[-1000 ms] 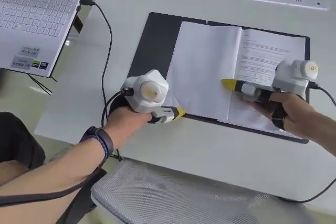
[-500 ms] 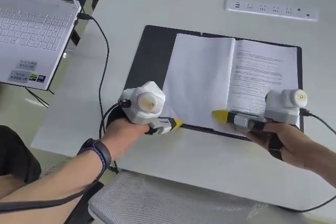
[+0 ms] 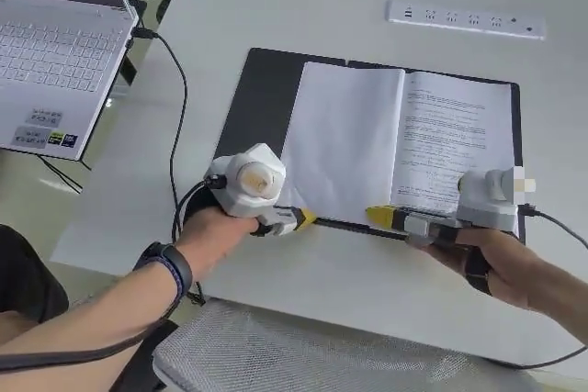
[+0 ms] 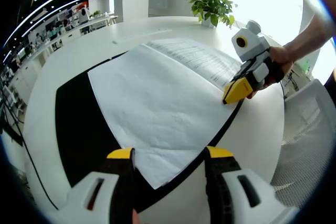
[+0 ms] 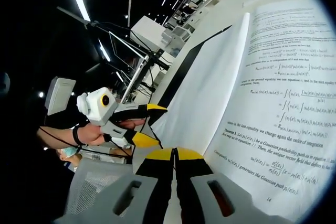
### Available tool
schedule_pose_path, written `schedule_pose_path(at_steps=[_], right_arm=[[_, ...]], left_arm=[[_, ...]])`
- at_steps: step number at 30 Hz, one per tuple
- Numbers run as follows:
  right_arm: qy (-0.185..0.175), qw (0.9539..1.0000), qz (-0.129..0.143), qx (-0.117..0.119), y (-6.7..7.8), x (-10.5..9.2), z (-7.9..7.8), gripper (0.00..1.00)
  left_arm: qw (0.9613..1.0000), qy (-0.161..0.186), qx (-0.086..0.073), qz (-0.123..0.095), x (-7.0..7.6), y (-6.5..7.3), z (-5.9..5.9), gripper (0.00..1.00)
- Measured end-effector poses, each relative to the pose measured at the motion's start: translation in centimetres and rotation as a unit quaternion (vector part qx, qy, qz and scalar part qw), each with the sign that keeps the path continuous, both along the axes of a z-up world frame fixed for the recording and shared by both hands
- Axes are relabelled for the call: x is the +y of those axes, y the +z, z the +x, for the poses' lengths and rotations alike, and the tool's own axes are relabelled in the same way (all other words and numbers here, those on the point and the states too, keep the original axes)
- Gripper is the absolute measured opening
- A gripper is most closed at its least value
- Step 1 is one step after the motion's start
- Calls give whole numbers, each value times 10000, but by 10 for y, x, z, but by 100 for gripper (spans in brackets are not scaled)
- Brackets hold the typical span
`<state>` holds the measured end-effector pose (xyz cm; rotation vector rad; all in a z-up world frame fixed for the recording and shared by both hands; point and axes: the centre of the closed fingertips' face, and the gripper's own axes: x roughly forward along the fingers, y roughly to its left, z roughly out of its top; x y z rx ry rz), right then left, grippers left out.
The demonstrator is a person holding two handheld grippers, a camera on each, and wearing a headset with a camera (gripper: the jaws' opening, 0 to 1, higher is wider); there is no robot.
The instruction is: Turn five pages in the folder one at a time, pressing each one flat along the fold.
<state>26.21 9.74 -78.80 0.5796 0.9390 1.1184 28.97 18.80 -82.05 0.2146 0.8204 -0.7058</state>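
A black folder (image 3: 262, 98) lies open on the white table, with a blank white page (image 3: 340, 135) on the left and a printed page (image 3: 455, 135) on the right. My left gripper (image 3: 303, 219) rests at the near left corner of the blank page. In the left gripper view it (image 4: 169, 153) is open, and the page's corner (image 4: 157, 179) lies between the jaws. My right gripper (image 3: 378, 216) is shut, with its yellow tip at the near end of the fold. Its own view shows the jaws (image 5: 174, 154) closed together where the blank page (image 5: 210, 93) meets the printed page (image 5: 283, 77).
An open laptop (image 3: 55, 34) sits at the far left, and its cable (image 3: 179, 89) runs along the table beside the folder. A white power strip (image 3: 464, 20) lies beyond the folder. A mesh chair seat (image 3: 303, 355) is below the table's near edge.
My right gripper has slid along the fold toward me, from mid-page down to the folder's near edge. The left gripper has stayed at the page corner.
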Motion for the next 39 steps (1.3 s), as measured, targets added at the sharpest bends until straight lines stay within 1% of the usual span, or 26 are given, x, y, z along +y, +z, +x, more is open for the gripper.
schedule_pose_path(at_steps=[7, 16, 18, 21, 23, 26, 28, 29, 30, 31, 34, 36, 37, 38, 39], right_arm=[[17, 10000, -40, 33, -2, 0, 1, 0], [68, 9999, -141, 41, -2, -3, -2, 0], [81, 9999, -133, 51, -1, -5, -5, 3], [9, 9999, -124, 11, 4, -9, -5, 9], [-43, 9999, -162, -40, 7, -13, -5, 13], [-151, 9995, -221, -185, 12, -21, -1, 19], [-202, 9988, -291, -340, 18, -27, 2, 22], [-237, 9977, -400, -499, 20, -32, 5, 24], [-248, 9972, -436, -546, 21, -34, 6, 26], [-279, 9961, -516, -658, 23, -38, 8, 28], [-328, 9934, -631, -897, 31, -48, 12, 29], [-337, 9905, -773, -1090, 35, -56, 14, 32], [-361, 9881, -891, -1200, 37, -62, 15, 35], [-388, 9862, -996, -1261, 37, -66, 17, 39], [-389, 9856, -1027, -1288, 37, -69, 17, 44]], left_arm=[[10000, -8, 15, 2, 1, 0, 0, 52], [10000, 27, 84, -25, -1, 1, -2, 53], [9999, 31, 104, -39, -1, 1, -3, 54], [9999, 43, 147, -65, -1, 2, -3, 54], [9996, 116, 195, -140, -1, 3, -3, 55], [9994, 167, 201, -246, -4, 9, -3, 57], [9993, 170, 153, -280, -6, 15, -3, 57], [9993, 165, 134, -296, -6, 18, -3, 57], [9993, 161, 108, -318, -7, 21, -2, 58], [9993, 153, 74, -334, -8, 24, -2, 59], [9993, 98, 11, -355, -9, 32, -4, 60], [9994, 63, -29, -344, -9, 37, -4, 60], [9993, 60, -60, -352, -9, 40, -4, 61], [9993, 57, -88, -358, -9, 44, -4, 61], [9992, 49, -119, -366, -9, 48, -4, 61]])
